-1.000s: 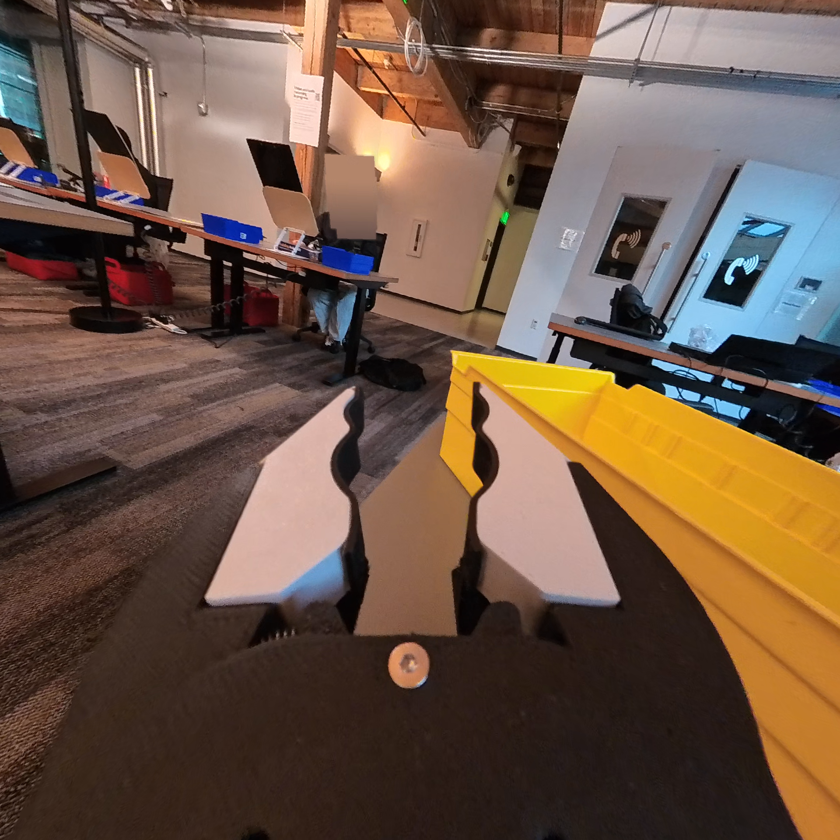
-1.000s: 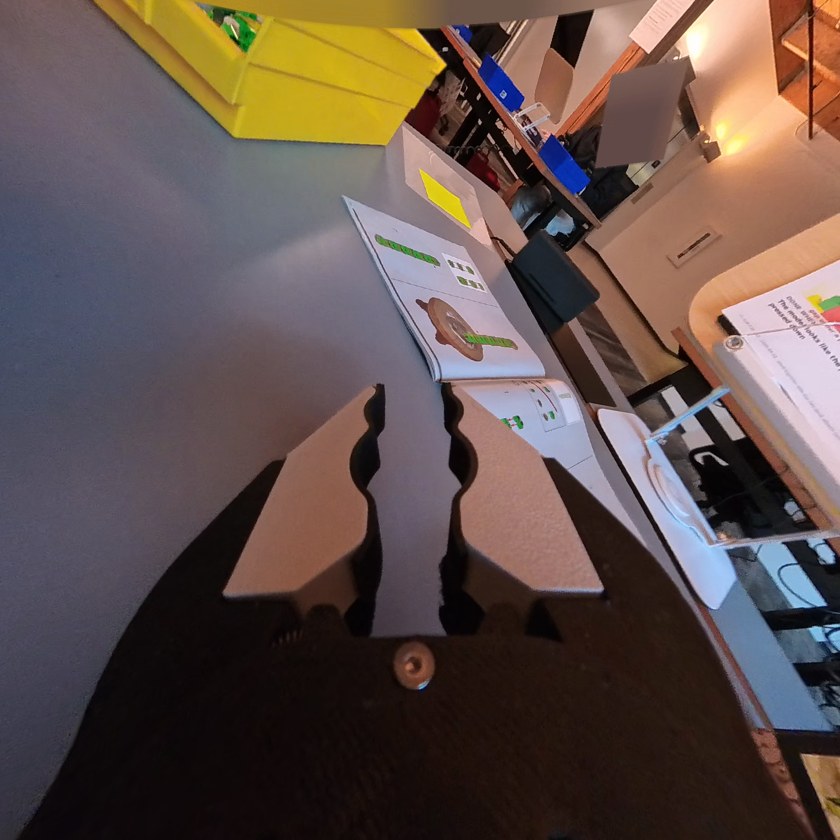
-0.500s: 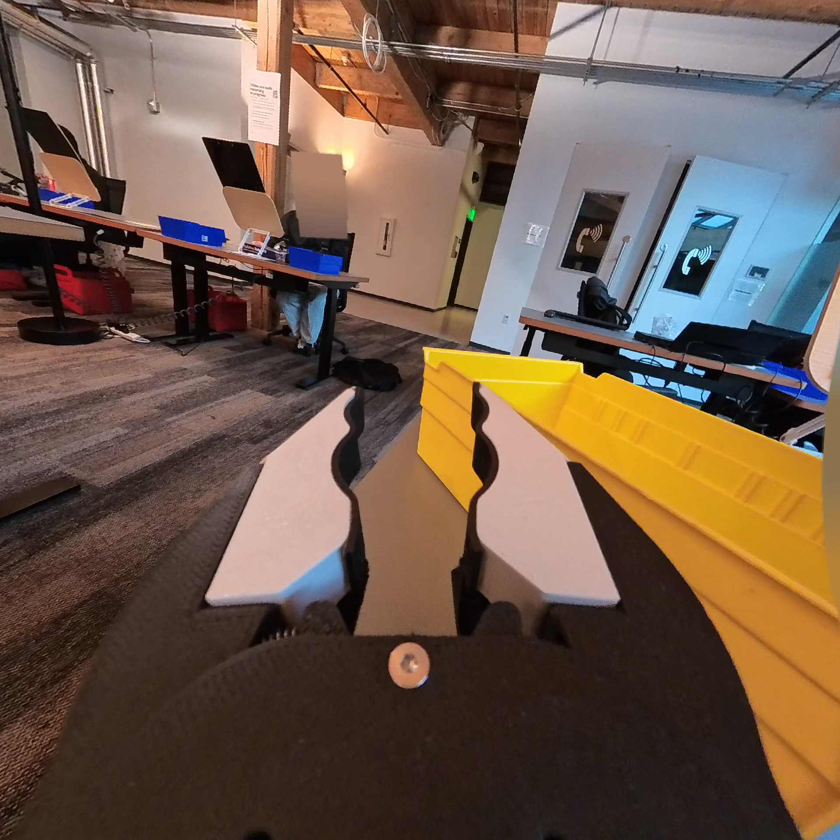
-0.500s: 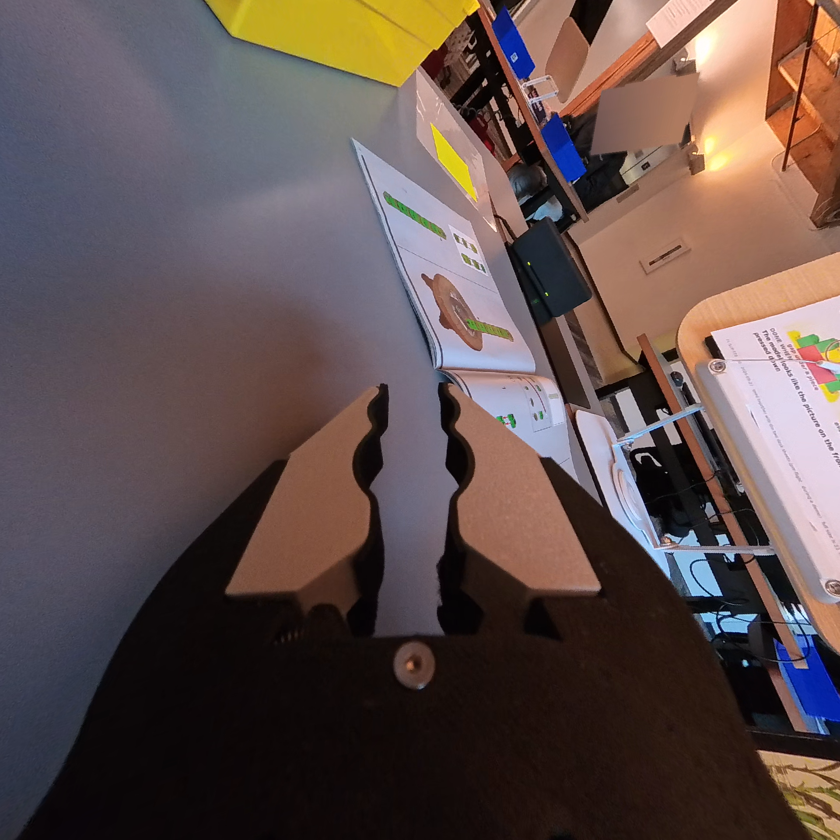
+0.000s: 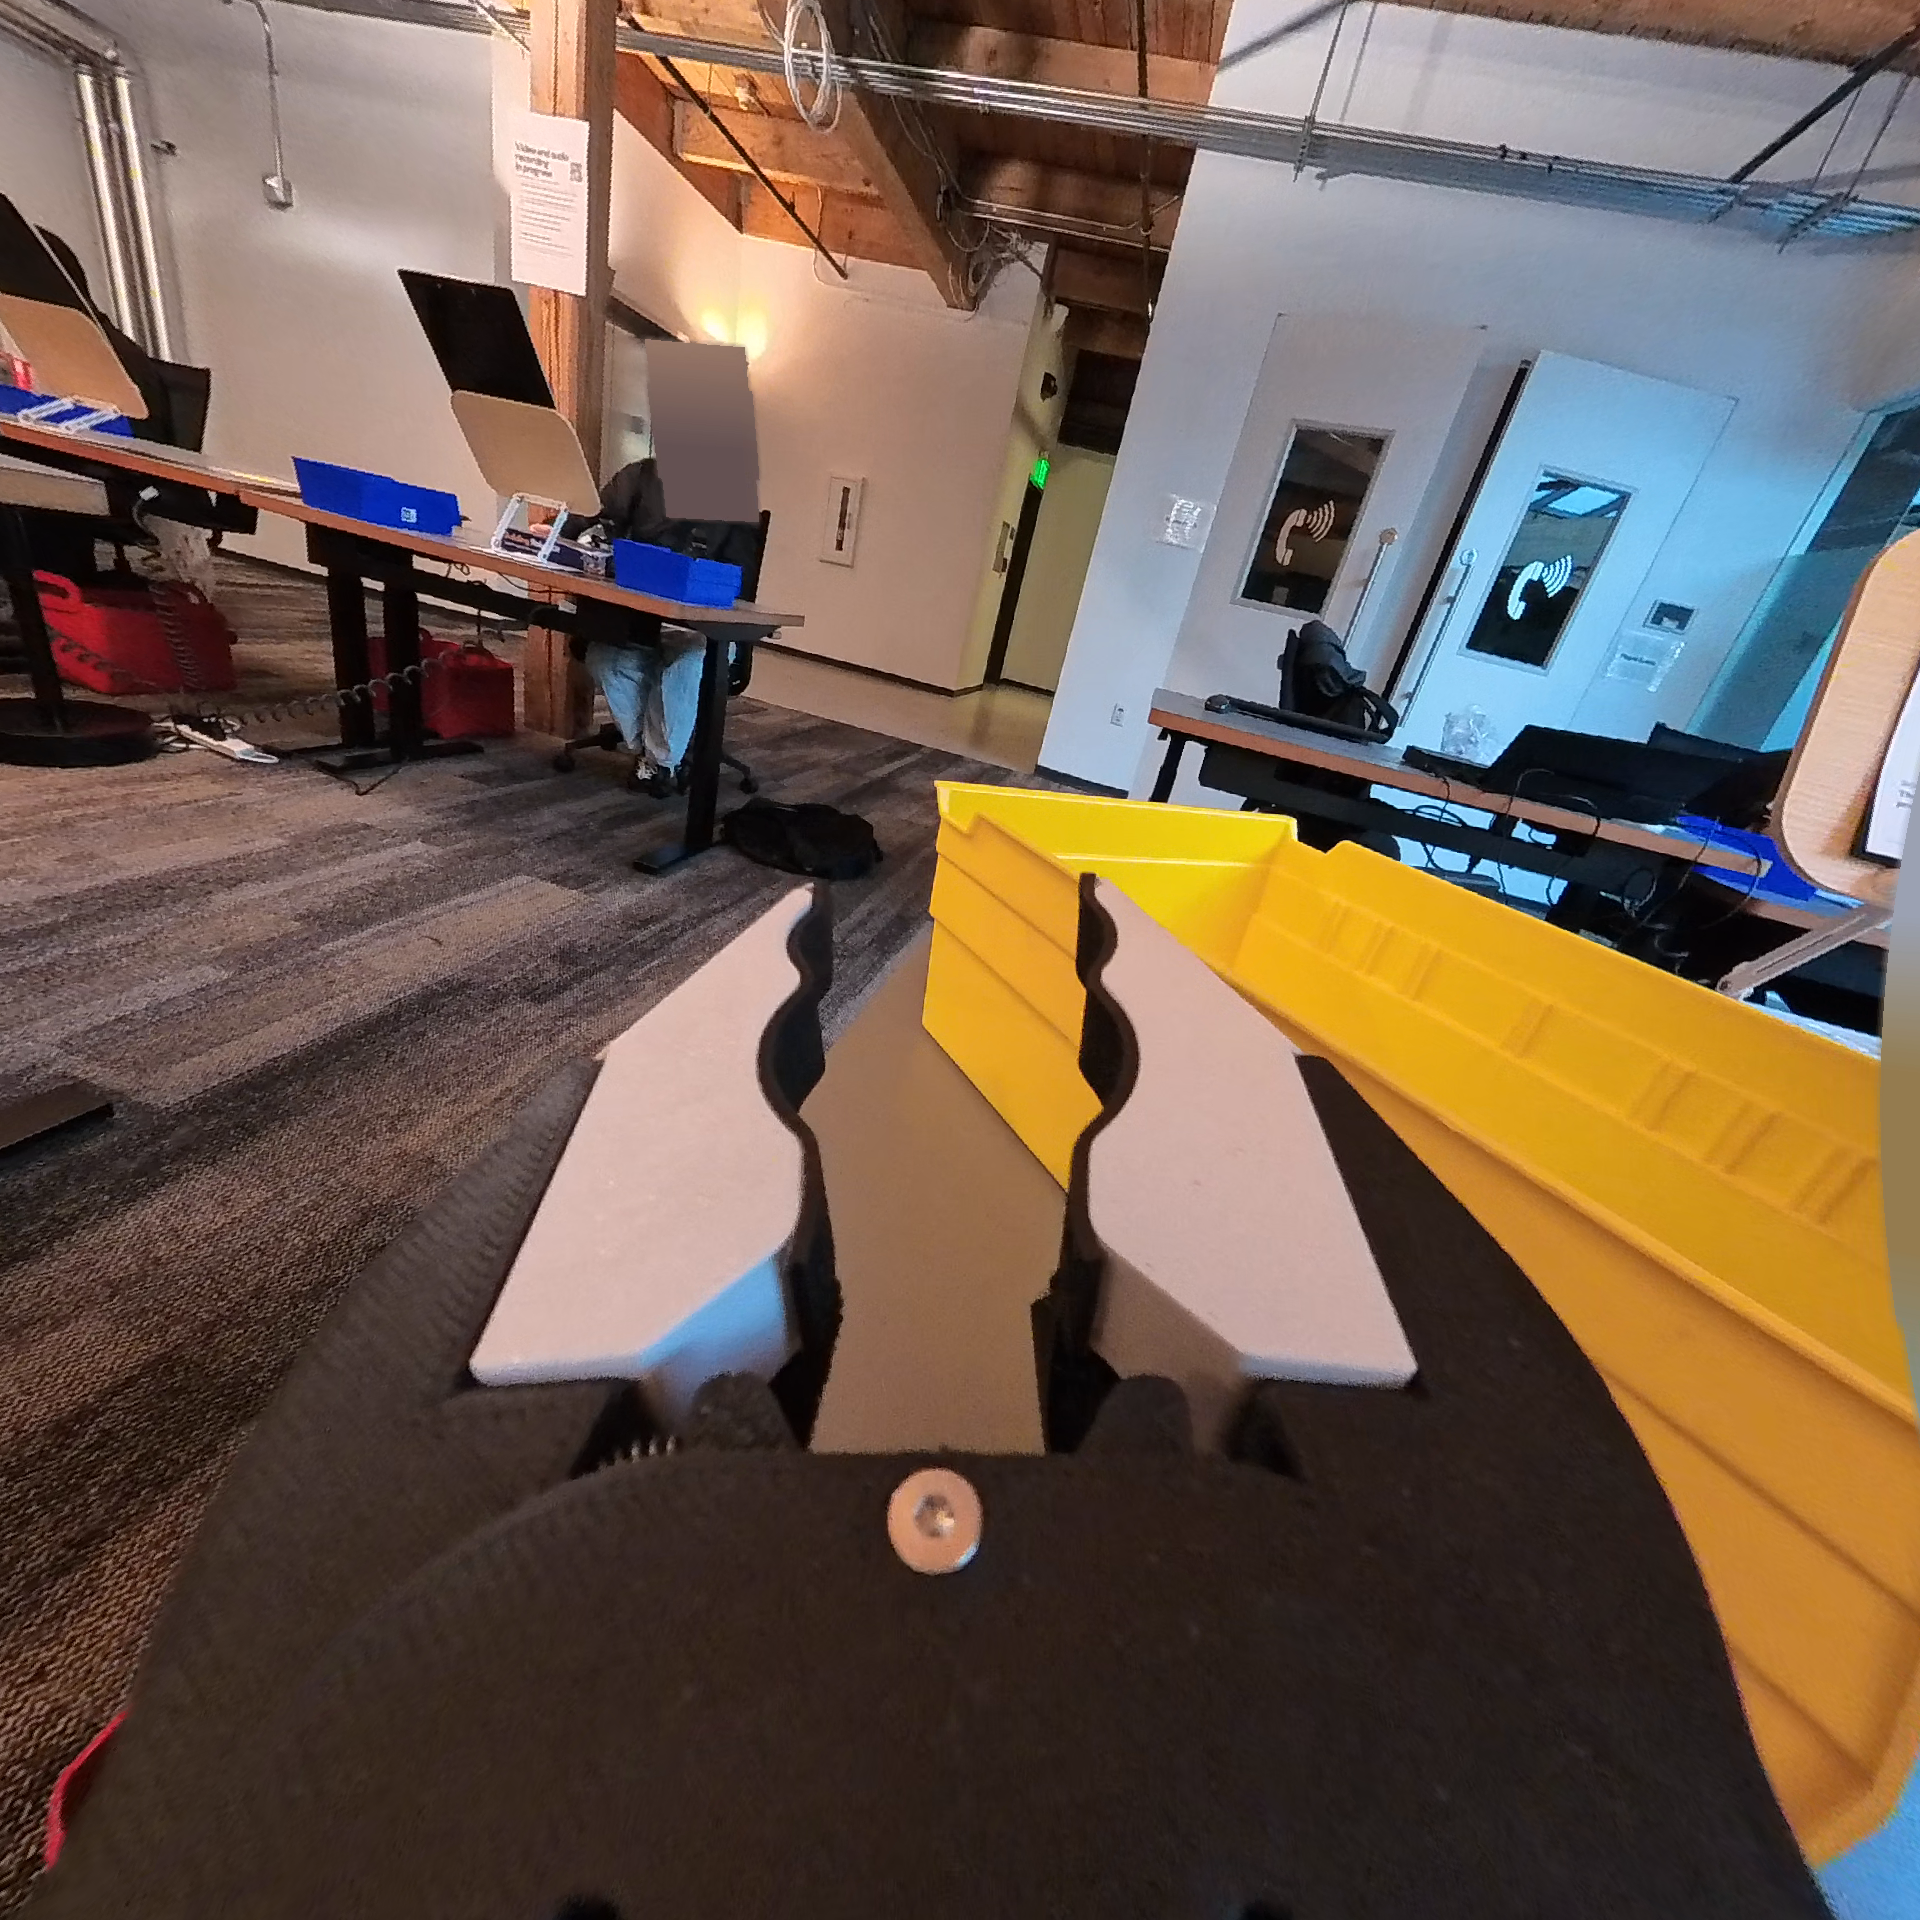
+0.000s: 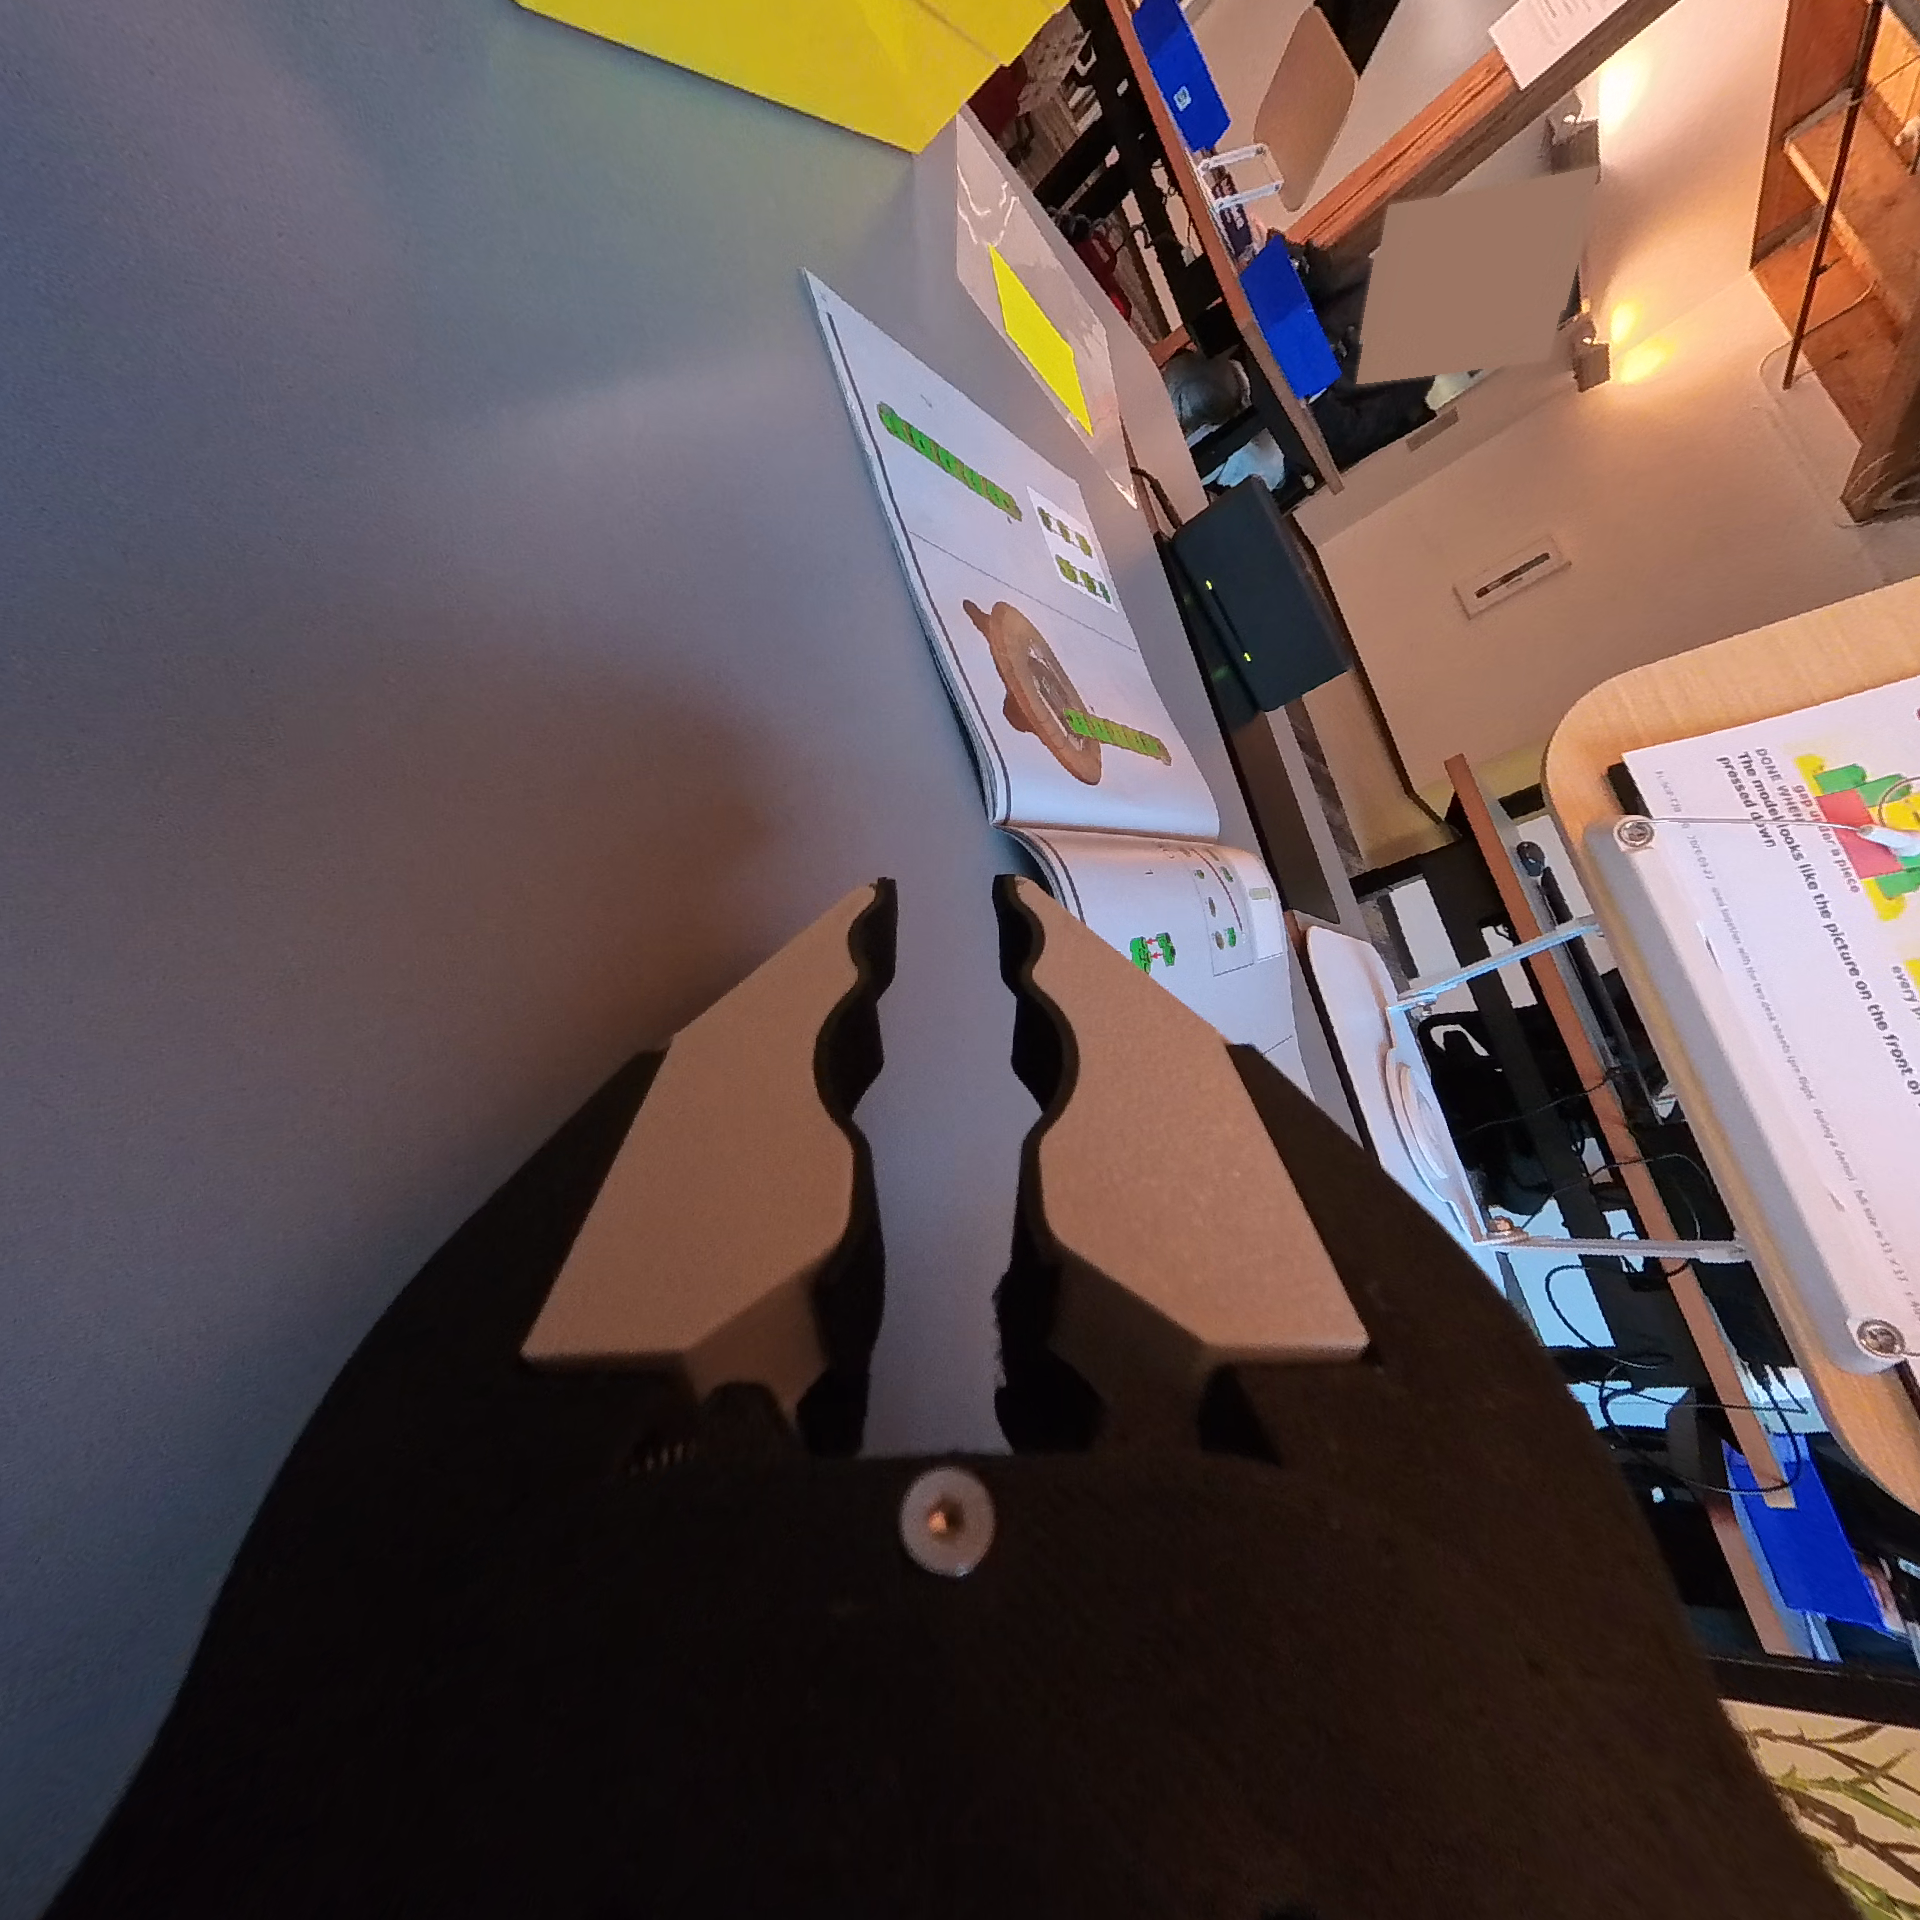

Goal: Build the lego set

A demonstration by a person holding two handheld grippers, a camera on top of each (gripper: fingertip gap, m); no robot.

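My left gripper (image 5: 945,894) is open and empty, held level beside the left end of a yellow bin (image 5: 1538,1049); the bin's inside is hidden. My right gripper (image 6: 940,899) is open and empty above the grey table (image 6: 416,623), its tips close to an open instruction booklet (image 6: 1049,665). A corner of the yellow bin (image 6: 810,62) shows at the top of the right wrist view. No loose bricks show in either view.
A clear sleeve with a yellow card (image 6: 1039,332) lies beyond the booklet. A wooden board with a printed sheet (image 6: 1766,987) stands at the right on a clear stand. A black box (image 6: 1257,603) sits past the table's edge. A person sits at a far desk (image 5: 582,582).
The left gripper has turned slightly, so the bin's end sits more to the right. The right gripper has moved forward and tilted; the yellow bin has slid toward the top edge. Both stay open.
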